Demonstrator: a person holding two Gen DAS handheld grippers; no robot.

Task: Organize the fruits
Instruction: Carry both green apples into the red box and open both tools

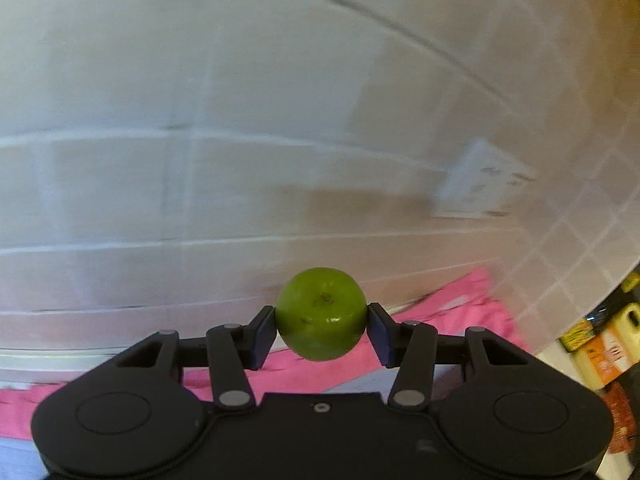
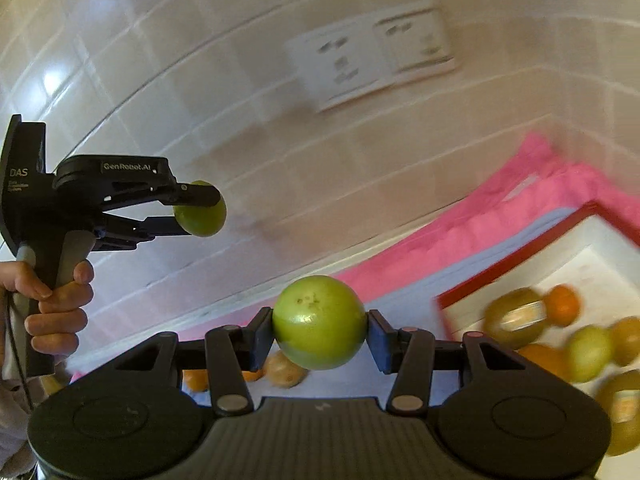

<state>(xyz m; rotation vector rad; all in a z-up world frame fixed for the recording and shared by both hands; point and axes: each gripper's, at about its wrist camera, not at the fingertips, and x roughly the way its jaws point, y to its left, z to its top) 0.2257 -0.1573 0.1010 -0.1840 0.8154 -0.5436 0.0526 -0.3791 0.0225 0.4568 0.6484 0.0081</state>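
My left gripper [image 1: 321,326] is shut on a green round fruit [image 1: 321,314] and holds it in the air in front of the tiled wall. It also shows at the left of the right wrist view [image 2: 196,214], with its green fruit [image 2: 202,218] between the jaws. My right gripper [image 2: 320,332] is shut on a second green fruit [image 2: 319,328], held above the counter. A red-rimmed white tray [image 2: 516,276] at the right holds several oranges and yellow-green fruits, such as one orange [image 2: 562,305]. More fruit [image 2: 286,370] lies below my right gripper.
A pink cloth [image 2: 472,220] covers the counter along the tiled wall; it shows in the left wrist view [image 1: 460,312] too. Wall sockets [image 2: 372,52] are on the tiles. Bottles and boxes [image 1: 608,344] stand at the far right.
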